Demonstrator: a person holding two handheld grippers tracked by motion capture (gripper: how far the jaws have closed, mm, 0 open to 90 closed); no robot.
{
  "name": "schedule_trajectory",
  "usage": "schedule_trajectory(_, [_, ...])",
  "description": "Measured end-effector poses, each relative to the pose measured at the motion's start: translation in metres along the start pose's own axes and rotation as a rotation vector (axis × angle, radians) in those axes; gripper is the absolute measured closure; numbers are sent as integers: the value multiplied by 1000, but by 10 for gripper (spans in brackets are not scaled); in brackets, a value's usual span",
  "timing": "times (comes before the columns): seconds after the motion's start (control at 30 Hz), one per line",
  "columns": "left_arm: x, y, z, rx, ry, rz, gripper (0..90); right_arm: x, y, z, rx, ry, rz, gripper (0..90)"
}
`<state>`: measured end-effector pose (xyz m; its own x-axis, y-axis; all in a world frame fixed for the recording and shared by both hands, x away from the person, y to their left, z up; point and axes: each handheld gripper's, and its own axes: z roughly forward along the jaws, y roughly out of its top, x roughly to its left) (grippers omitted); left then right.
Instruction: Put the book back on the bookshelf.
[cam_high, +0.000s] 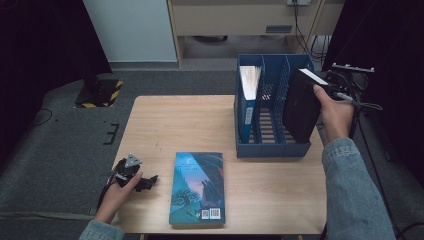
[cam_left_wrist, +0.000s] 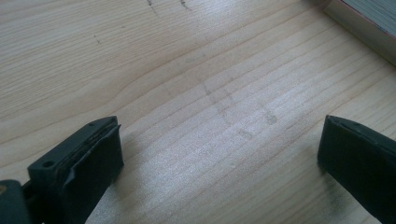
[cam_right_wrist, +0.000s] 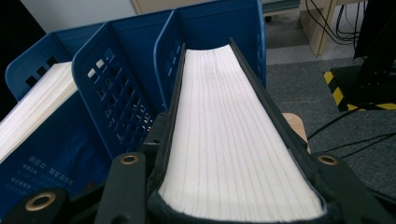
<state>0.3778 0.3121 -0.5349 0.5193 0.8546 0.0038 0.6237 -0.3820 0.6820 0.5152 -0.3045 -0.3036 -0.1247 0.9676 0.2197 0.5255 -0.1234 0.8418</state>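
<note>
Right gripper (cam_high: 327, 85) fingers hold black book (cam_high: 301, 106), upper right, over blue file rack (cam_high: 272, 148). Next: lower into right slot. Left gripper (cam_high: 142, 181) fingers wide, empty, on counter (cam_high: 165, 120).

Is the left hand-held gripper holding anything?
No, the left hand-held gripper stands open over bare table.

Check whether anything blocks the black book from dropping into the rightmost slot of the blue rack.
Nothing visible does. The right gripper holds the black book tilted over the blue file rack; its rightmost slot looks empty, and the blue book sits in the leftmost.
</note>
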Motion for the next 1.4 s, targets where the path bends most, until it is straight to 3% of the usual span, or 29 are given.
schedule_trajectory(0.77, [-1,0,1,-4,-9,5,0,5,-9,37,5,-38,-37,521])
schedule_trajectory(1.4, [-1,0,1,-5,-9,4,0,3,-26,51,19,-58,-23,521])
